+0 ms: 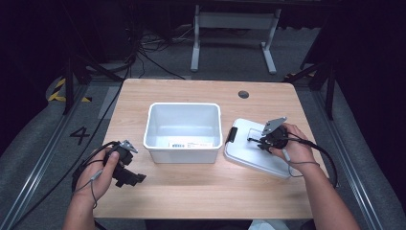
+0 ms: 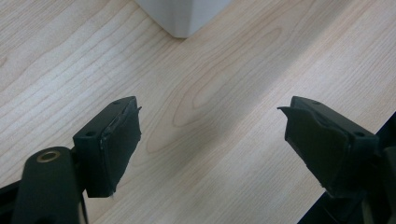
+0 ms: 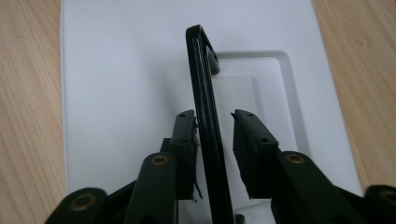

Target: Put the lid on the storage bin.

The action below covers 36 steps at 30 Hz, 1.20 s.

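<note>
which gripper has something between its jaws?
The right gripper: the lid's raised black handle stands between its jaws. The left gripper gapes over bare table.

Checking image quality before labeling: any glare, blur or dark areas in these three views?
High view: table evenly lit, surroundings nearly black, bin and lid bright but readable. Left gripper view: wood grain sharp, a soft shadow band crosses it, the near jaws slightly soft. Right gripper view: lid near washed out, black handle crisp against it.
</note>
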Motion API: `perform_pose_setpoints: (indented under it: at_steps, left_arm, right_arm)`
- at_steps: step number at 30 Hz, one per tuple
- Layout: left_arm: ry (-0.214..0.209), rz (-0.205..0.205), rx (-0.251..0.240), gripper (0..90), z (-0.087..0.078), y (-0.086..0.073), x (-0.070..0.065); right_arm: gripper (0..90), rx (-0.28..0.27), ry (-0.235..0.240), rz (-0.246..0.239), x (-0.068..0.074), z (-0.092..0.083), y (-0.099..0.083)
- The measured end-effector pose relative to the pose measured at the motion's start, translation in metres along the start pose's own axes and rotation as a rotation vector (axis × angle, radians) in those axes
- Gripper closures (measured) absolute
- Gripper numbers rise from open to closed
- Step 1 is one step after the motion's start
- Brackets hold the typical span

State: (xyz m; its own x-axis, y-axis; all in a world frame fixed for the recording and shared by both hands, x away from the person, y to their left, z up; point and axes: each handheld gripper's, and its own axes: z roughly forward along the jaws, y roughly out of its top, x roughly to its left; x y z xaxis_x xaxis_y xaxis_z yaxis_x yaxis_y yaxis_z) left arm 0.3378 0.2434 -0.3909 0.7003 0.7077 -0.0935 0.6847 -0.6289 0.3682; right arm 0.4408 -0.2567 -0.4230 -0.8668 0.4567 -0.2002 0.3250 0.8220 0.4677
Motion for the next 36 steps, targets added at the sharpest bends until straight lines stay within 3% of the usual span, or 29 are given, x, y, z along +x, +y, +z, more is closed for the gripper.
perform_pose_setpoints:
  at_steps: [2, 7, 11, 15, 25, 36]
  left_arm:
    - [-0.002, 0.002, -0.003, 18.7, 0.0, 0.0, 0.0]
    - [0.013, -0.013, 0.005, 18.7, 0.0, 0.0, 0.002]
    - [0.012, -0.012, -0.002, 18.8, -0.002, 0.0, 0.004]
    - [0.012, -0.018, -0.004, 18.7, -0.003, 0.0, 0.004]
    - [0.01, -0.012, -0.001, 18.7, -0.003, 0.001, 0.005]
    - [0.007, -0.017, -0.005, 18.7, -0.004, 0.002, 0.006]
  right_arm:
    - [80.3, 0.005, 0.01, -0.005, -0.001, 0.0, 0.0]
    - [83.9, 0.001, 0.033, -0.05, -0.008, -0.001, 0.003]
    - [84.5, 0.024, 0.075, -0.051, -0.017, -0.007, 0.006]
    - [84.6, 0.025, 0.07, -0.057, -0.02, -0.016, 0.007]
    - [84.5, -0.048, 0.084, -0.035, -0.024, -0.057, 0.02]
    - [84.4, -0.069, 0.069, -0.053, -0.03, -0.088, 0.039]
